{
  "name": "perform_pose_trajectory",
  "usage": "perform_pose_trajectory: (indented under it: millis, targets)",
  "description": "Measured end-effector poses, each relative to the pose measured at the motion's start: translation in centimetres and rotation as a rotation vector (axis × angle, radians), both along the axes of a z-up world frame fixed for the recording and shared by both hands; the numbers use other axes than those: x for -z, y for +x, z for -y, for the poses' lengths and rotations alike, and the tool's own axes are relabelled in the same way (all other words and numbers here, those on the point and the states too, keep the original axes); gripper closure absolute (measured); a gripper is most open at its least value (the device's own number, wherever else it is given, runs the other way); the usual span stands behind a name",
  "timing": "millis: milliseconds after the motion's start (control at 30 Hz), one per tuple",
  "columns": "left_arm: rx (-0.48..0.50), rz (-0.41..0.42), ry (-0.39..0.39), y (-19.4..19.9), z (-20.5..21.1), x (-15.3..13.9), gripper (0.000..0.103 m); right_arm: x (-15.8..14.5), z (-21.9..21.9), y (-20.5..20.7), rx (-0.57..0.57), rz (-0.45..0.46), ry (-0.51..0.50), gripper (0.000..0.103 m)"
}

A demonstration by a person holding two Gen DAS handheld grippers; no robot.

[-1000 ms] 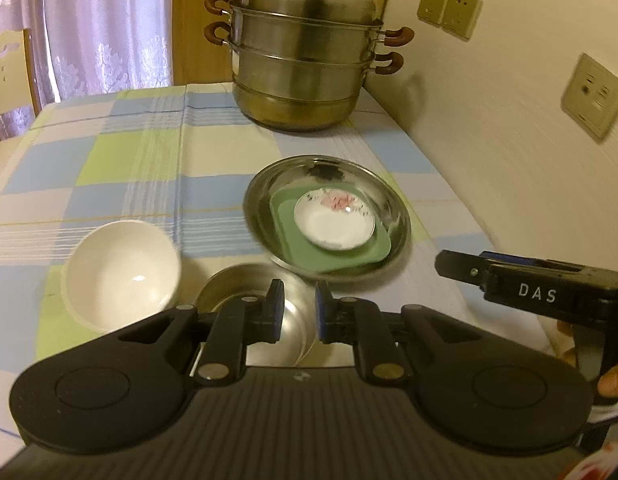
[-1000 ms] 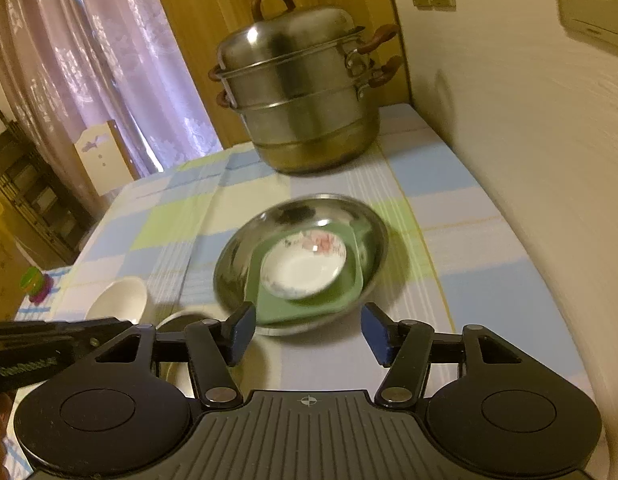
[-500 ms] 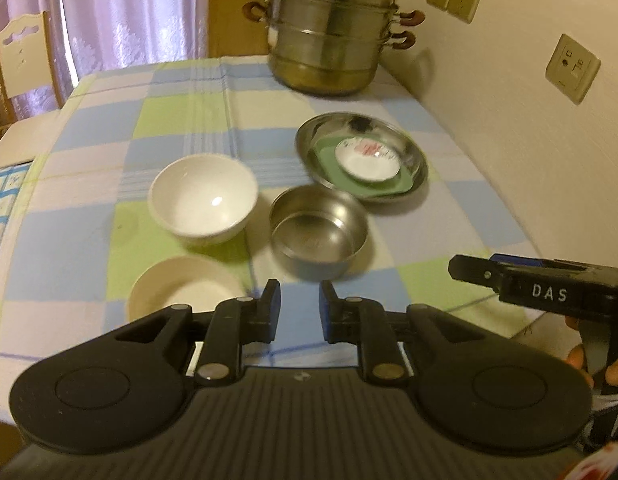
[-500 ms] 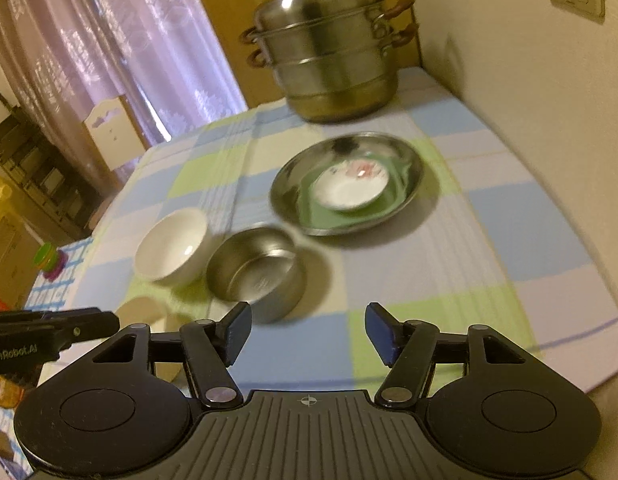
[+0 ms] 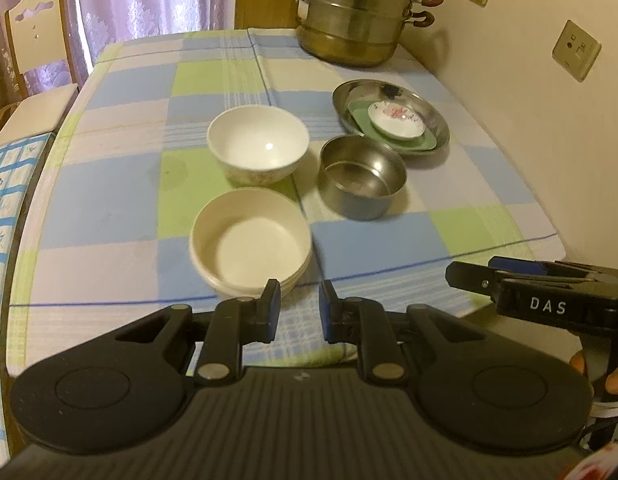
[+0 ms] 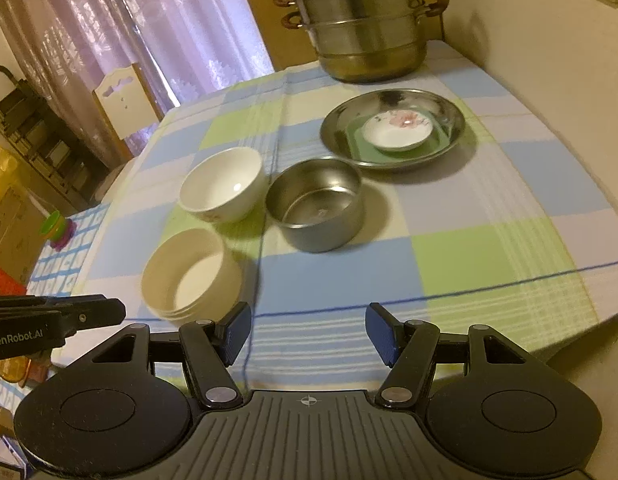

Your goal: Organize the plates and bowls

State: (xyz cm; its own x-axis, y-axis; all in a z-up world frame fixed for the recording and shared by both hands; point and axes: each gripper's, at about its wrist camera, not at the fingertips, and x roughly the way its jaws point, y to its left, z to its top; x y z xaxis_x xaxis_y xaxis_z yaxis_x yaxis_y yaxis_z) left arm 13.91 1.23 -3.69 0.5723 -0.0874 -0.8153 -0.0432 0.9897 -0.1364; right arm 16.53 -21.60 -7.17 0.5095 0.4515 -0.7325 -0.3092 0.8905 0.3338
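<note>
Evidently both grippers have drawn back toward the near edge of the bench [image 5: 109,208] over the last second: where the views were filled by the steel plate and its load, they now take in the whole spread of dishes. That reads as the plates being done, stacked at the far right: the steel plate [image 5: 437,120] holds the green square plate [image 5: 425,142], and the small flowered dish [image 5: 396,119] sits on top. The bowls look untouched and stand apart: the white bowl [image 5: 257,148] left of the steel bowl [image 5: 362,176], close but not touching, and the cream bowl [image 5: 249,246] nearest, just beyond the left gripper [image 5: 296,308]. Its jaws stand a narrow gap apart with nothing between them; the right gripper [image 6: 307,334] has its jaws wide apart, also empty. My guess is that nesting the bowls comes next, likely starting with the cream one. The right wrist view shows the steel bowl's inner floor and a dark rack with clutter off the left side of the bench, which the left view lacks; the left view shows the white chair [image 5: 33,40] at the far left more plainly. The steamer pot [image 6: 361,20] stands at the far end in both.
</note>
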Motion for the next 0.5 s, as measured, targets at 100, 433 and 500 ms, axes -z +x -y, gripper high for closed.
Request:
perform_pose_trajectory:
  millis: [100,433,500]
  targets:
    - [-0.002,-0.003,0.001,-0.9,-0.9,0.2,0.085,0.2,-1.0,-0.7,-0.005,-0.008,0.004,0.04]
    - [-0.035,-0.013,0.004,-3.5,-4.0,0.8,0.085,0.5,-5.0,-3.0,-0.048,-0.001,0.028,0.04]
    - [-0.044,-0.015,0.002,-3.8,-4.6,1.0,0.085,0.5,-5.8,-3.5,-0.061,0.001,0.031,0.039]
